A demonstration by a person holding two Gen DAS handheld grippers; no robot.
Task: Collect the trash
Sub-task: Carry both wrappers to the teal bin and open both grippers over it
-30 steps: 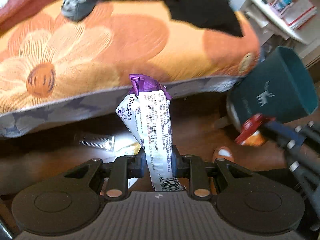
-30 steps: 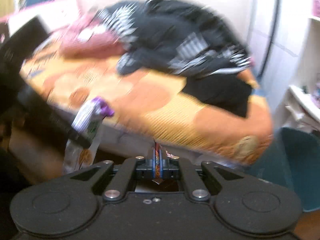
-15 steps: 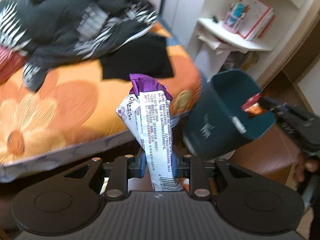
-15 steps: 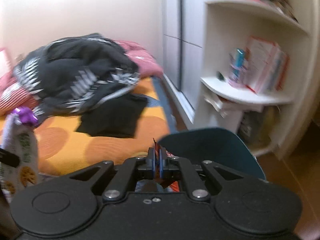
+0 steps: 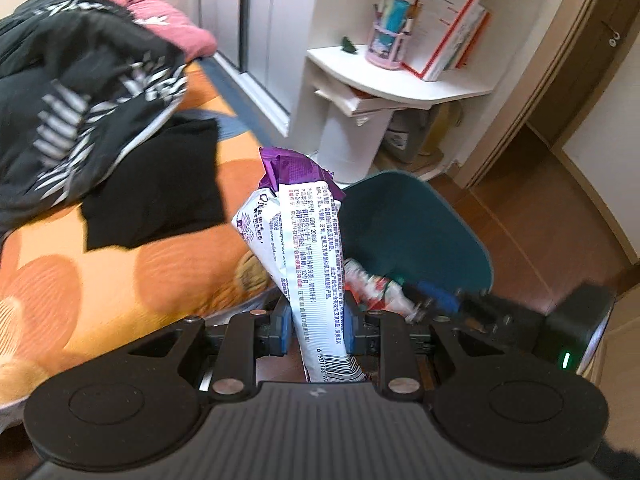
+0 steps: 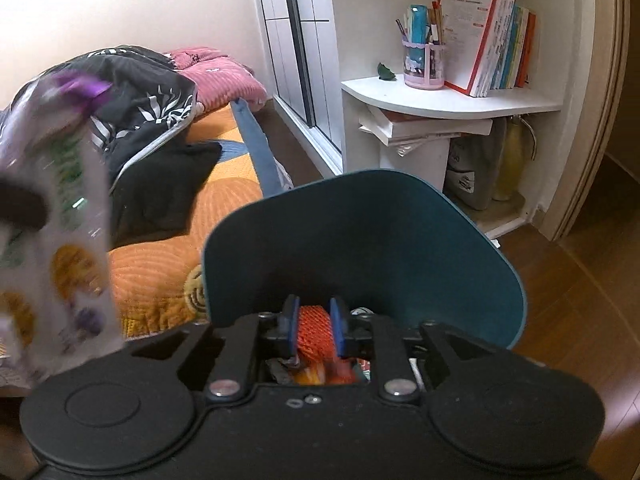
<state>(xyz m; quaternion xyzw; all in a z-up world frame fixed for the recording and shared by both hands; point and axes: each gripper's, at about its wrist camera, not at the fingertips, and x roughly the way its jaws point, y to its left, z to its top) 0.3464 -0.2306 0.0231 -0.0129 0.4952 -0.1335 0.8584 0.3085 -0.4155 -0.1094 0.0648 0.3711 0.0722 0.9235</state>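
Observation:
My left gripper [image 5: 318,330] is shut on a white and purple snack wrapper [image 5: 310,256] that stands upright between its pads, just left of the teal trash bin [image 5: 416,220]. The wrapper also shows blurred at the left of the right wrist view [image 6: 60,208]. My right gripper [image 6: 314,322] hangs over the mouth of the bin [image 6: 360,240] with its pads slightly apart; an orange-red piece of trash [image 6: 314,330] sits between and below them. From the left wrist view the right gripper [image 5: 424,300] reaches into the bin over a red and white wrapper [image 5: 376,286].
A bed with an orange flowered cover [image 5: 100,280] and dark clothes [image 5: 80,92] lies to the left. A white corner shelf [image 6: 448,100] with books and a pen pot [image 6: 424,64] stands behind the bin. The floor [image 6: 580,300] is brown wood.
Both grippers have swung right from the bed to the bin. The right gripper's pads have parted over the bin and the red trash sits lower. The left still holds its wrapper.

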